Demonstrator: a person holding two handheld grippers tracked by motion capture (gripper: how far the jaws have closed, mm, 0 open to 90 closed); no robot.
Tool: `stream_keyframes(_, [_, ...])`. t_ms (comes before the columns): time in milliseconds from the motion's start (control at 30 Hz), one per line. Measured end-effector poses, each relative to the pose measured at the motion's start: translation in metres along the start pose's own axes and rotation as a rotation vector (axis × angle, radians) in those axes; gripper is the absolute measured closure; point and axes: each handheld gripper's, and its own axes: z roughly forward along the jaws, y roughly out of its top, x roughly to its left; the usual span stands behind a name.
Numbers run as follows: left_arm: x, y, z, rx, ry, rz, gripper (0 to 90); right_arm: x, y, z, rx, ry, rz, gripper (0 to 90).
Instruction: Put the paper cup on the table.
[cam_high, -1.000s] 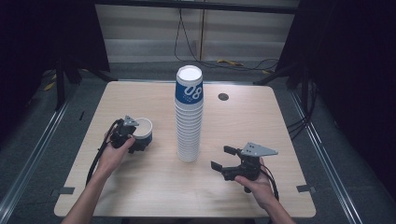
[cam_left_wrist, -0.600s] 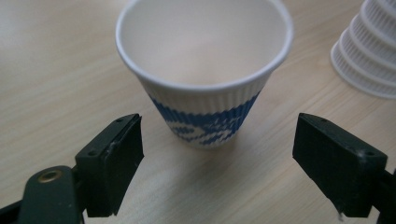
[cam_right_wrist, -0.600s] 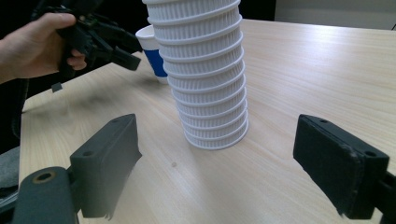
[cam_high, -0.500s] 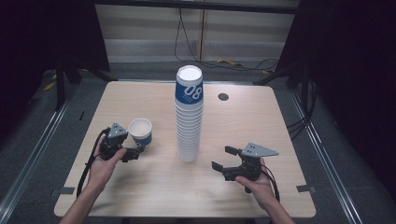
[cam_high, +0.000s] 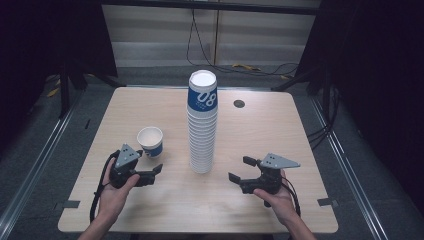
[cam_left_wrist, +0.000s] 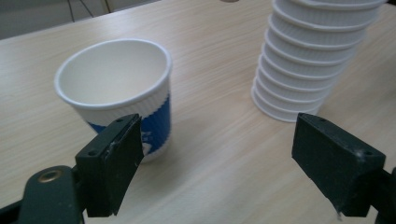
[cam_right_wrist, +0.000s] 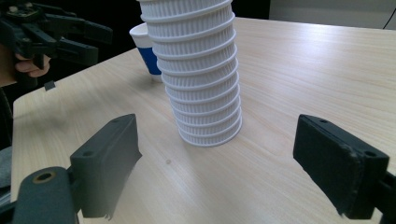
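A single white paper cup with a blue band (cam_high: 150, 141) stands upright on the wooden table (cam_high: 280, 125), left of a tall stack of the same cups (cam_high: 202, 125). My left gripper (cam_high: 149, 163) is open just in front of the single cup and not touching it. In the left gripper view the cup (cam_left_wrist: 119, 93) sits past the left jaw, with the stack (cam_left_wrist: 308, 60) to the right and my gripper (cam_left_wrist: 224, 163) wide open. My right gripper (cam_high: 240, 169) is open, right of the stack's base. It (cam_right_wrist: 229, 172) faces the stack (cam_right_wrist: 201, 70), with the cup (cam_right_wrist: 147, 51) behind.
A small dark round grommet (cam_high: 239, 103) sits in the table top behind the stack. The other hand and its gripper (cam_right_wrist: 56, 32) show far off in the right gripper view. Dark floor, metal rails and cables surround the table.
My left gripper has let go of the single cup and drawn back toward the table's front edge. The cup stays standing where it was. The right gripper has barely moved.
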Motion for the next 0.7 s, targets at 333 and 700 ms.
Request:
stream_keyframes(333, [-0.027, -0.013, -0.005, 0.003, -0.092, -0.014, 16.1, 0.001, 0.0, -0.002, 0.008, -0.009, -0.004, 14.0])
stream_keyframes(700, [-0.035, -0.029, 0.005, 0.008, -0.172, -0.011, 16.1, 0.003, -0.005, 0.0, 0.03, -0.006, 0.003, 14.0])
